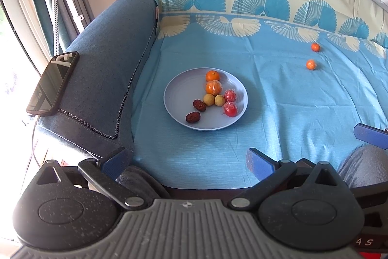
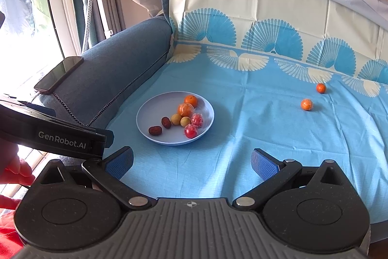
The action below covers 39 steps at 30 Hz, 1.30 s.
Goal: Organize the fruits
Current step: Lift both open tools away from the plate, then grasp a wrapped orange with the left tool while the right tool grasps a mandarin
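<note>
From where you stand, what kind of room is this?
Probably a living room at home. A blue fabric sofa has a patterned cloth spread over its seat and back, a phone lies on the armrest, and a window with curtains is beside it. A plate of fruit sits on the cloth.

Pale blue plate (image 1: 180,121), perhaps lilac

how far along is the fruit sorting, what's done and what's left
Mostly done, it seems: the plate already holds two oranges, two yellowish fruits, two brown dates and two wrapped red fruits. Nothing is in hand; the left claw and right claw are both open and empty. Left: the near loose orange and far loose orange on the blue cloth.
</note>
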Tool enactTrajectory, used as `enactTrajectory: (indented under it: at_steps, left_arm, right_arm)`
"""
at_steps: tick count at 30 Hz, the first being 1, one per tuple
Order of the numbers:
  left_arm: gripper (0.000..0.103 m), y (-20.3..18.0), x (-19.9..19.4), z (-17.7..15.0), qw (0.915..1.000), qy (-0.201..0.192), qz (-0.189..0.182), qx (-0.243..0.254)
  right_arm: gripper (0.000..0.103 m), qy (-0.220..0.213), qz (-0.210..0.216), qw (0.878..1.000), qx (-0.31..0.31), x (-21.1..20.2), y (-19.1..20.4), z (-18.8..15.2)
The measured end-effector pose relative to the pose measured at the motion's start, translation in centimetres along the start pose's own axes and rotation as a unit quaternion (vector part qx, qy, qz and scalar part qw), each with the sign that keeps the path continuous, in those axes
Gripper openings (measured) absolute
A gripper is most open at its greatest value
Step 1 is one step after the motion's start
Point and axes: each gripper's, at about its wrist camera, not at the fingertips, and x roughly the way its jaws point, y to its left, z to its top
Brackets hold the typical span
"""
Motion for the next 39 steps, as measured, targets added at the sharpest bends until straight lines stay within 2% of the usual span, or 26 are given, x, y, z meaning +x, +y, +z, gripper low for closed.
enactTrajectory:
  at_steps: [18, 28, 34, 39]
  left_arm:
    - [0.103, -0.4, 1.2, 0.1, 0.9999, 0.015, 0.002, 0.007]
    - [0.103, -1.4, 2.5, 0.5, 0.9992, 0.032, 0.008, 0.024]
    - [0.103, -2.4, 3.5, 1.7, 0.9988, 0.042, 0.010, 0.025]
    - [0.103, -4.6, 5.1, 3.6, 0.9978, 0.058, 0.001, 0.033]
  right_arm:
    - [0.102, 0.016, 0.005, 1.000, 0.012, 0.9, -0.6, -0.3]
    - [0.102, 0.032, 0.009, 0.998, 0.044, 2.1, -2.2, -0.7]
    - [0.102, 0.043, 0.015, 0.995, 0.090, 3.1, -4.3, -0.9]
    - [0.102, 0.079, 0.018, 0.980, 0.182, 4.7, -8.5, -1.7]
